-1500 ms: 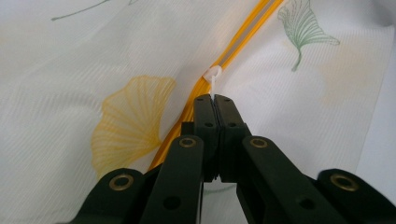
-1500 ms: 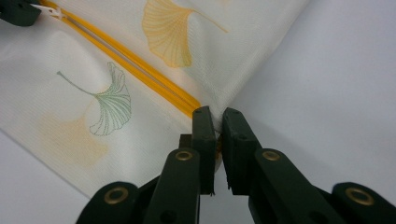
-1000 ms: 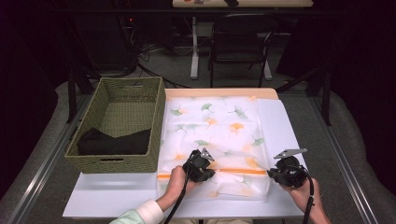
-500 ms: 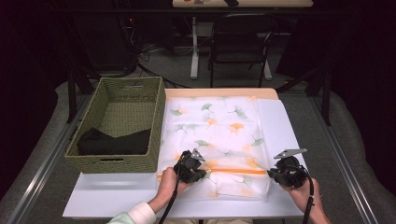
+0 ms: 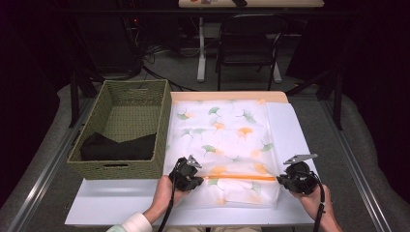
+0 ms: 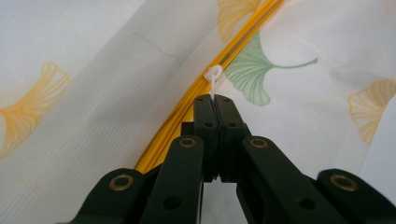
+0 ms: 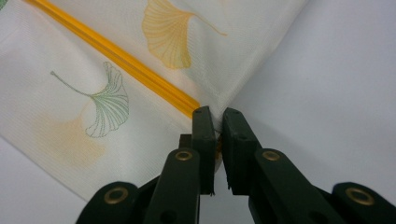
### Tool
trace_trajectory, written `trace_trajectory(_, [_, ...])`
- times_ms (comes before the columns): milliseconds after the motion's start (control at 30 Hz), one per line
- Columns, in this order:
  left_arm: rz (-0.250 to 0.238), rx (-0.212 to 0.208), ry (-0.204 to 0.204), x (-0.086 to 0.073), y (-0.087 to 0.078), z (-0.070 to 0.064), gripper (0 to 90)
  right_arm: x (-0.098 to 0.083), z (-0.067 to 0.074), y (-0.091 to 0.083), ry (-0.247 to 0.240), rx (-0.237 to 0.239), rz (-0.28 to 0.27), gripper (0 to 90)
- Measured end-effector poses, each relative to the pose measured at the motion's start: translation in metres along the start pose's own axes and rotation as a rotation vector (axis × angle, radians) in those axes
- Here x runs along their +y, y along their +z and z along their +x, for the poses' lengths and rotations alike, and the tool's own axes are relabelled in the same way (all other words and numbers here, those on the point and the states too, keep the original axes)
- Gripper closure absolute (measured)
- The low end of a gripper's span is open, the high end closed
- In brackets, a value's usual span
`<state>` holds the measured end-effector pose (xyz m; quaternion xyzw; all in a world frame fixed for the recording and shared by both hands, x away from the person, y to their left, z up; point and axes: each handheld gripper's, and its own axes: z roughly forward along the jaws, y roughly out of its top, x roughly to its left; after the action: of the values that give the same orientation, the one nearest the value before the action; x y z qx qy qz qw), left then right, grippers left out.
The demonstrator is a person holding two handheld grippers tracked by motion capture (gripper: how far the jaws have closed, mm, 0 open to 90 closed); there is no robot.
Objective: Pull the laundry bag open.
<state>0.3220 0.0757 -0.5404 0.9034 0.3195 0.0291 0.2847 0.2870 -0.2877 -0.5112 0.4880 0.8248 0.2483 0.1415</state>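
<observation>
While my left gripper (image 6: 213, 99) pinches the white zipper pull (image 6: 214, 74) on the orange zipper (image 5: 239, 177), my right gripper (image 7: 215, 114) clamps the bag's (image 5: 222, 130) edge at the zipper's other end. I see the bag lying flat on the table (image 5: 106, 203), just beside the basket (image 5: 126, 116).

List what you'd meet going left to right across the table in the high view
wicker basket → left gripper → orange zipper → right gripper
</observation>
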Motion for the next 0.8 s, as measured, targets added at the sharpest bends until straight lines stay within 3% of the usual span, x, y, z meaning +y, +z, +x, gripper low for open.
trace_trajectory(133, [-0.003, 0.008, -0.017, -0.007, -0.006, 0.004, 89.5, 0.0, 0.0, 0.001, 0.003, -0.001, -0.001, 84.2])
trace_trajectory(167, [-0.001, 0.034, -0.044, -0.022, -0.016, 0.009, 89.5, 0.0, 0.0, 0.001, 0.003, -0.001, -0.001, 84.2])
trace_trajectory(400, [-0.001, 0.034, -0.044, -0.022, -0.016, 0.009, 89.5, 0.0, 0.0, 0.001, 0.006, -0.004, 0.0, 84.2])
trace_trajectory(567, [0.002, 0.075, -0.079, -0.04, -0.03, 0.015, 89.5, -0.001, 0.0, 0.001, 0.002, -0.006, 0.001, 84.2])
trace_trajectory(800, [0.002, 0.091, -0.106, -0.053, -0.038, 0.021, 89.5, -0.001, 0.0, 0.001, 0.003, -0.01, 0.006, 84.2])
